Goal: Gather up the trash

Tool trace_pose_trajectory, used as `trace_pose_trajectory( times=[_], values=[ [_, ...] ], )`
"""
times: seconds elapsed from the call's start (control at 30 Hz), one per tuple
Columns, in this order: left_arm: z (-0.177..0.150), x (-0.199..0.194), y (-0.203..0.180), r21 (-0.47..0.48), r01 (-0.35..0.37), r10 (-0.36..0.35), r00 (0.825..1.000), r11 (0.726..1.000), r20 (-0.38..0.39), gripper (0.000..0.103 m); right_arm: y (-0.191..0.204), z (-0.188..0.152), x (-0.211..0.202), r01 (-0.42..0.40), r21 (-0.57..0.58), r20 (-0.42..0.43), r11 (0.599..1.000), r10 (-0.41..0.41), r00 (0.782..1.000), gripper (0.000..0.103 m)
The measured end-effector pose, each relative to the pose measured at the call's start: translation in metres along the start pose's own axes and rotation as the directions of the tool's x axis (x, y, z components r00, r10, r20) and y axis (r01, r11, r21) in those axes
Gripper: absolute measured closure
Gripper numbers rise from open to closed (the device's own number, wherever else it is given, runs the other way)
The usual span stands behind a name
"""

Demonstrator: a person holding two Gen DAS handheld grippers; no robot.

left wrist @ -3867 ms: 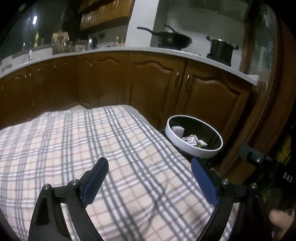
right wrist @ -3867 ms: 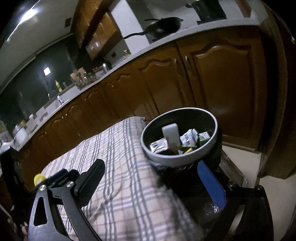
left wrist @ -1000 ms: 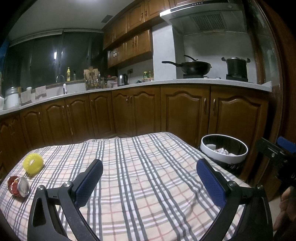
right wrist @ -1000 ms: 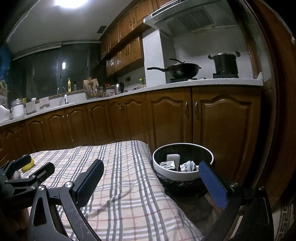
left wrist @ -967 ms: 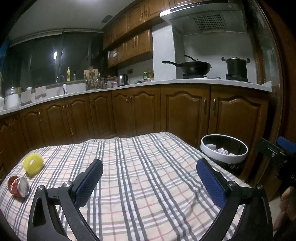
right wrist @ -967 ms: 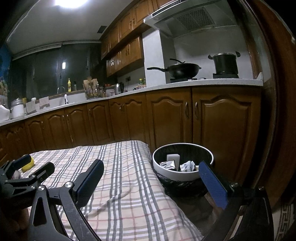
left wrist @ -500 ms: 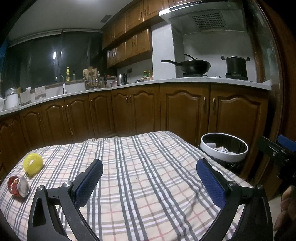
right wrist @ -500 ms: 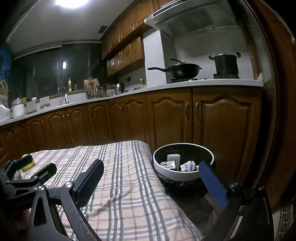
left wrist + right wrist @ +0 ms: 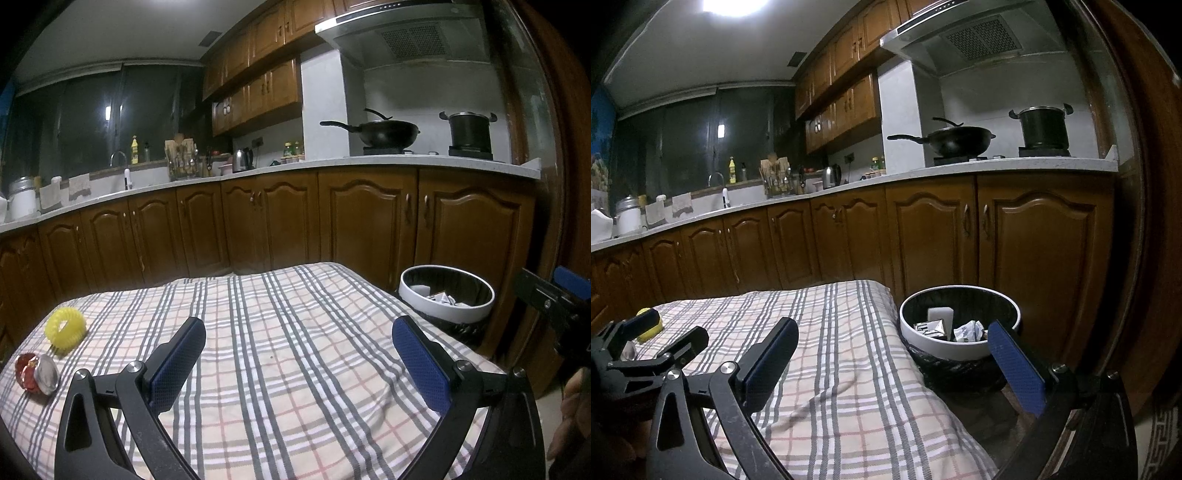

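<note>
Both tools are held above a table covered by a checked cloth (image 9: 295,354); the left gripper (image 9: 295,354) is seen with its blue-padded fingers spread wide and nothing between them, and the right gripper (image 9: 890,362) is likewise splayed and empty; the trash still to be collected lies at the far left of the cloth, where a crumpled red and silver wrapper (image 9: 36,373) rests near the edge and a yellow ring-shaped item (image 9: 65,326) sits just beyond it; the white-rimmed bin (image 9: 447,297), lined with a dark bag and already holding scraps of paper and packaging (image 9: 945,326), stands off the table's right end, well apart from both pieces; the wrapper is judged the likelier source of trouble, since a thin foil may be flattened or nudged off the nearby table edge if it is approached too low; the loose cloth may also be pinched and dragged along with it; a long carry across the table is then required, during which a weak grip could let the piece fall short of the bin.
</note>
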State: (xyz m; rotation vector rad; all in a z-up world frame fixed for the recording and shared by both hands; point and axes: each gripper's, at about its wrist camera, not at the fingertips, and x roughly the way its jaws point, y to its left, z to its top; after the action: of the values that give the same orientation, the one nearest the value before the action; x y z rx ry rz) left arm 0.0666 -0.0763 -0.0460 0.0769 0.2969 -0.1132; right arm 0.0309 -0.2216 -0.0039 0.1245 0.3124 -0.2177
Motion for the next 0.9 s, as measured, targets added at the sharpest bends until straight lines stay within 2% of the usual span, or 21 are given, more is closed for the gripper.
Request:
trace_pose_trajectory(
  times=[0.9],
  values=[
    [-0.0012, 0.0025, 0.0031, 0.007, 0.014, -0.014, 1.0, 1.0, -0.004, 0.001, 0.0007, -0.0013, 0.0005, -0.003, 0.006, -0.01, 1.0, 0.003, 1.0, 0.0]
  ],
)
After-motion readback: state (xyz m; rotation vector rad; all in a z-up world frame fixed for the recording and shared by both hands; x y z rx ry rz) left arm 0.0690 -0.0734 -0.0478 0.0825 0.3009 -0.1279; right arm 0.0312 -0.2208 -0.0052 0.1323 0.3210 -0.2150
